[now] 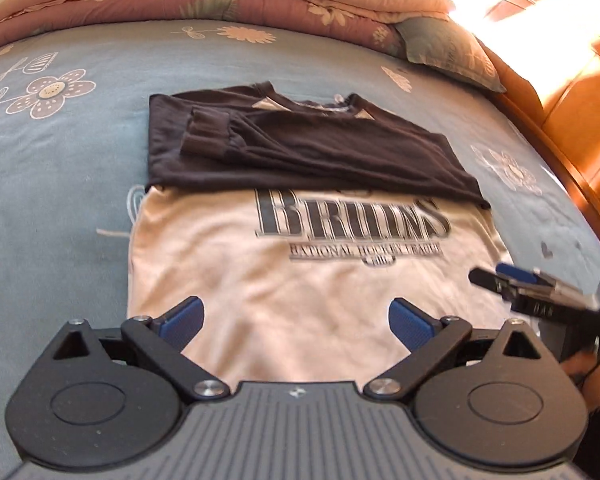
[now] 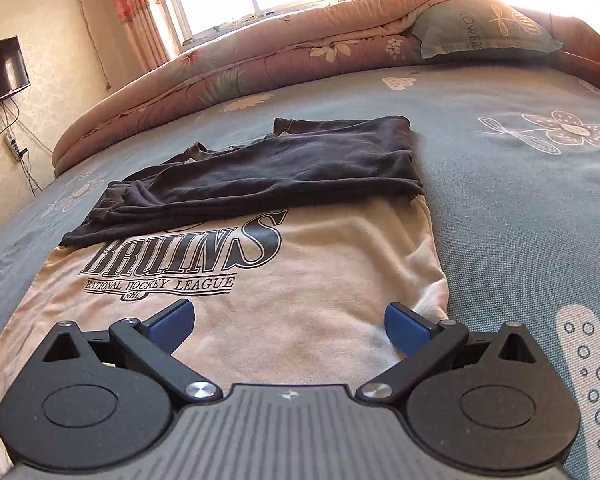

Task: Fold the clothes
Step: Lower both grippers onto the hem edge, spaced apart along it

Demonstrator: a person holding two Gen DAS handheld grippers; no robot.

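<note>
Clothes lie on my blue bedsheet with flowers point(image 1: 60, 168). I see a cream sweatshirt with dark BRUINS letters point(image 1: 300, 280) spread flat. Its dark navy sleeves and top part point(image 1: 300, 148) are folded across it, on the far side of the letters. My left gripper point(image 1: 296, 320) floats above the near hem, jaws wide, holding nothing. My right gripper point(image 2: 288, 324) is near the hem's right corner, jaws wide too, holding nothing. A rolled pink flowery quilt point(image 2: 260, 60) sits behind.
</note>
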